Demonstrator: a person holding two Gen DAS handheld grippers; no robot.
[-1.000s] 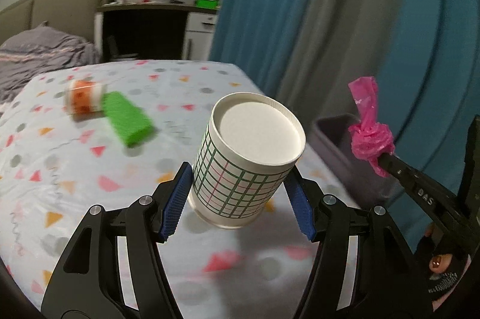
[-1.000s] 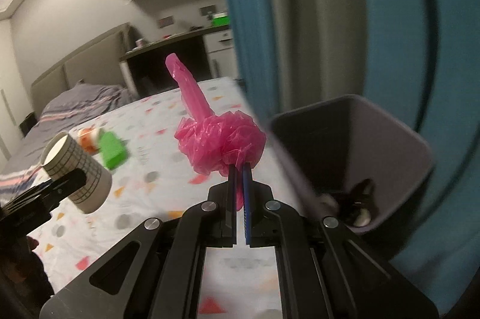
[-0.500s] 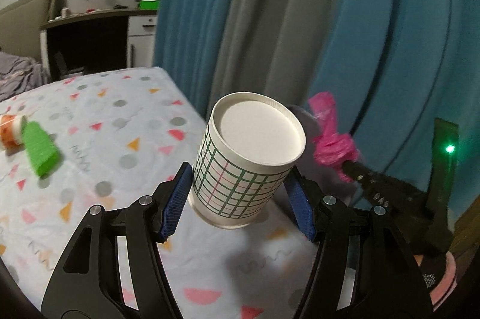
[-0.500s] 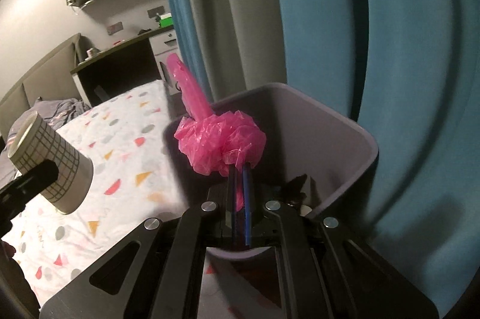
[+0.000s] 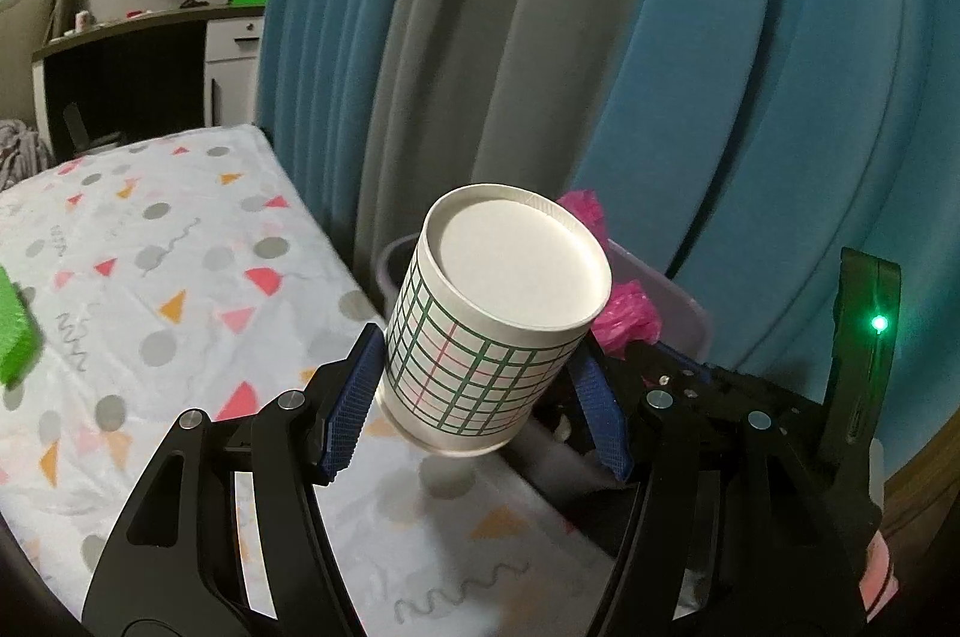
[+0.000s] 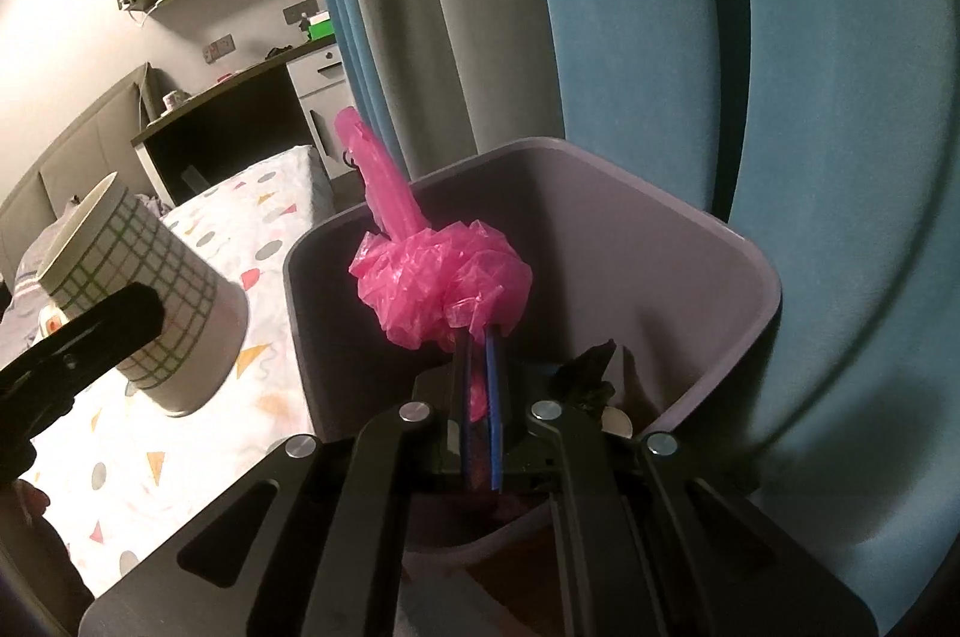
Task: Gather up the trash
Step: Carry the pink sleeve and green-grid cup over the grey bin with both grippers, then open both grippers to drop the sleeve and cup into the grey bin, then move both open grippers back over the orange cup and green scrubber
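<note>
Trash in transit, two items.
Right gripper [image 6: 478, 343] pinches pink bag [image 6: 441, 286] over bin [image 6: 690, 241]; left gripper [image 5: 480, 397] clamps checked cup [image 5: 498, 313], awaiting release.

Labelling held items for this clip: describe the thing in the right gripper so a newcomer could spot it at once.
Find the blue and grey curtain, then the grey bin at its foot beside the bed. Above the bin's opening, the right gripper pinches a crumpled pink plastic bag, the only pink, crinkly thing, unlike the checked paper cup.
</note>
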